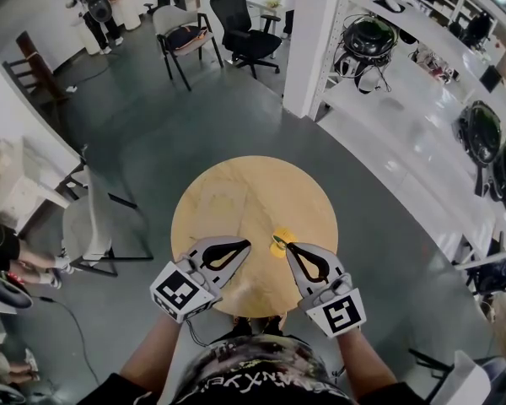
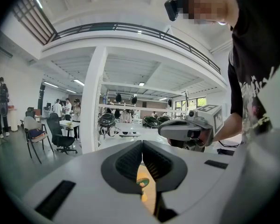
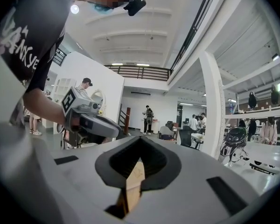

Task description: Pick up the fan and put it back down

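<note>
On the round wooden table [image 1: 236, 188], the small yellow fan [image 1: 280, 250] sits right of centre, at the tips of the closed right gripper [image 1: 277, 241], perhaps touching them. Just to its left is the left gripper [image 1: 247, 244], also closed and empty.

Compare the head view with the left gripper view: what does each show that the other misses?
Head view only: the whole round table from above, with the left gripper and right gripper side by side and the right one's tips at the yellow fan. Left gripper view only: its jaws close up, shut with nothing between them, and the balcony railing overhead. Both: the right gripper, the round table's wooden top, and the fan, glimpsed below the left jaws.
</note>
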`<state>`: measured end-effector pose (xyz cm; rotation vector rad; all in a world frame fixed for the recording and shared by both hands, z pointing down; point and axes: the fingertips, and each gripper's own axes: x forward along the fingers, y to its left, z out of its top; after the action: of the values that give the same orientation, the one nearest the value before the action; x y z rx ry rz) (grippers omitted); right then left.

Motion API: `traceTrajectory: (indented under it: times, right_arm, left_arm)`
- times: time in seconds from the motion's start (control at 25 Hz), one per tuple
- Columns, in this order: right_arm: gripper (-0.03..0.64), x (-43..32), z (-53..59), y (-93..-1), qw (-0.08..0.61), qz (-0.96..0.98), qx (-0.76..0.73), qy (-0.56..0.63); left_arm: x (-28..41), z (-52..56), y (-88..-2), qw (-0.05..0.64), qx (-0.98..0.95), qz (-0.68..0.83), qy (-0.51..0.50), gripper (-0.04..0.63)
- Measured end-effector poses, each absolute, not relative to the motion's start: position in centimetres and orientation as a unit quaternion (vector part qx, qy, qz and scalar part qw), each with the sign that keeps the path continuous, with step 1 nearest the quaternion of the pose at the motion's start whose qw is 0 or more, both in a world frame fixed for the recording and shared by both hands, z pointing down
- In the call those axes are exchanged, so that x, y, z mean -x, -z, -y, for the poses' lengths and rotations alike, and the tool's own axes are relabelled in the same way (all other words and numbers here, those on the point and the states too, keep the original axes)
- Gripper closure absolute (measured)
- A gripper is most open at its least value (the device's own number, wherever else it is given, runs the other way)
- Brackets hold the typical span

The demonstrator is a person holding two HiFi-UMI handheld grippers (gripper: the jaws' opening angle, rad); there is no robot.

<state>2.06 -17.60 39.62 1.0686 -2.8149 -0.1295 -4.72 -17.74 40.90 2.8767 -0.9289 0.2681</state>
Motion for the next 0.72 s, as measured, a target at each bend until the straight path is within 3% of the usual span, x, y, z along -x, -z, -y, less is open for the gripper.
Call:
traceTrajectory:
  times: [0.72]
  right_arm:
    - [0.618, -1.75, 17.84, -40.49, 0.076, 0.934, -0.347, 0.044]
  left_arm:
    - [4.70, 17.90, -41.13, 0.053, -0.947, 0.306, -0.084, 0.575]
